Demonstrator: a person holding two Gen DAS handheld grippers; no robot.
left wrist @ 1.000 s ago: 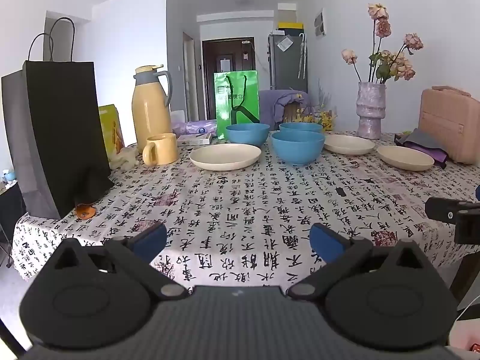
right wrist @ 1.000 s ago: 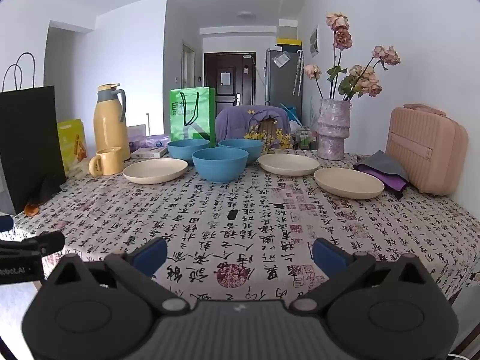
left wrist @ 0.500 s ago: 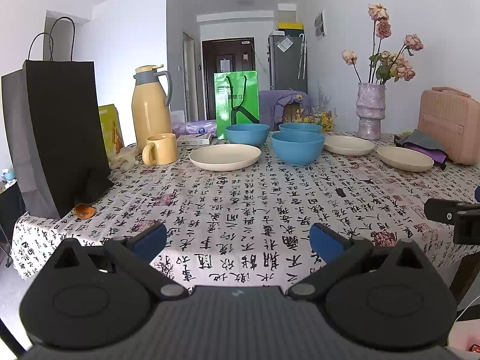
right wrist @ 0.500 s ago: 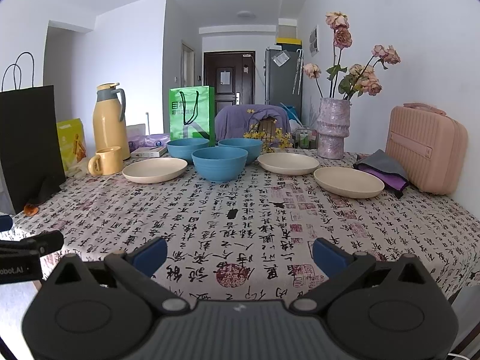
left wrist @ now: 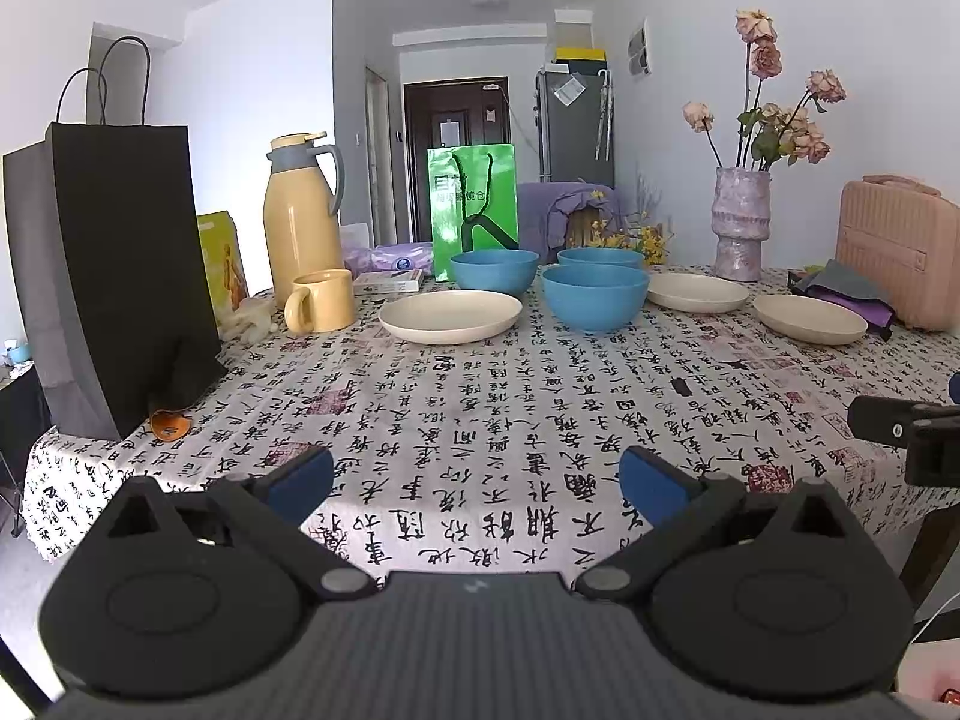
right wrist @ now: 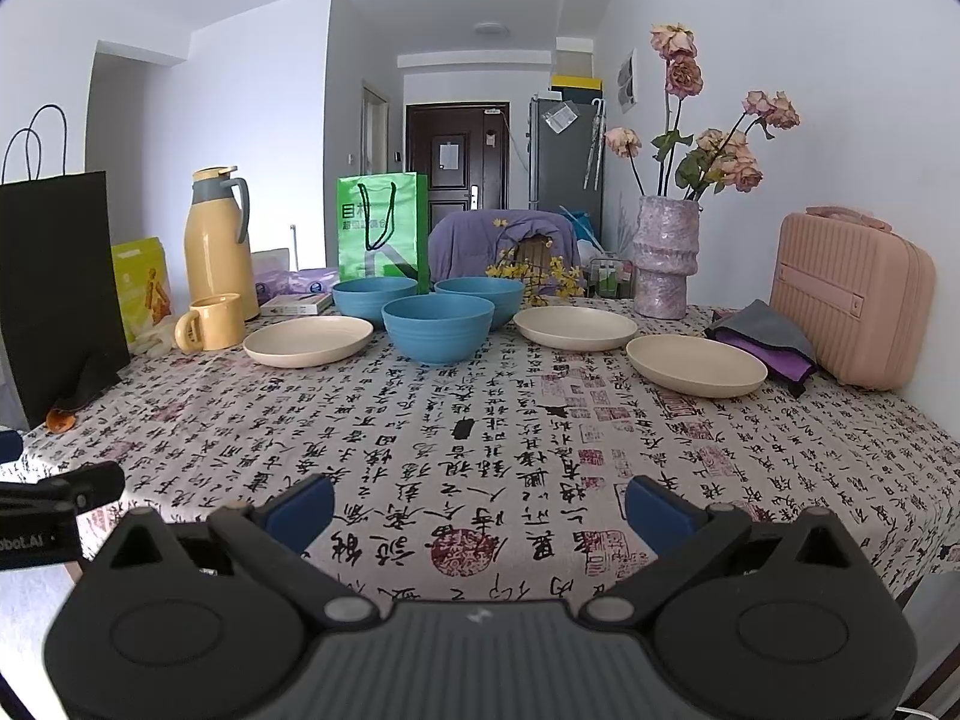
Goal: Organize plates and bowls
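Standing at the far left of the table (right wrist: 540, 420), a black paper bag (left wrist: 114, 276) rises beside a small yellow-green packet (left wrist: 223, 264). To its right come a tall yellow thermos jug (left wrist: 297, 222) and, just in front of it, a yellow mug (left wrist: 321, 301). A green shopping bag (right wrist: 383, 234) stands upright behind the dishes.

Next, a cream plate (right wrist: 308, 341) lies flat, well to the left of the others. Three blue bowls sit close together in the middle: the left far bowl (right wrist: 373, 295), the near bowl (right wrist: 438, 329) in front, and the right far bowl (right wrist: 480, 294). All three are upright and unstacked. Right of them lies a second cream plate (right wrist: 575, 327), then a third cream plate (right wrist: 696, 365) nearer and further right, each resting separately on the printed cloth.

Beyond stand a lilac vase (right wrist: 666, 257) of dried roses, a folded grey-and-purple cloth (right wrist: 765, 341), and a pink case (right wrist: 852, 294) at the far right.

At the near edge, the left gripper (left wrist: 477, 483) hovers with its blue-tipped jaws spread wide, gripping nothing. The right gripper (right wrist: 480, 501) likewise hovers, jaws apart and empty, well short of every dish.
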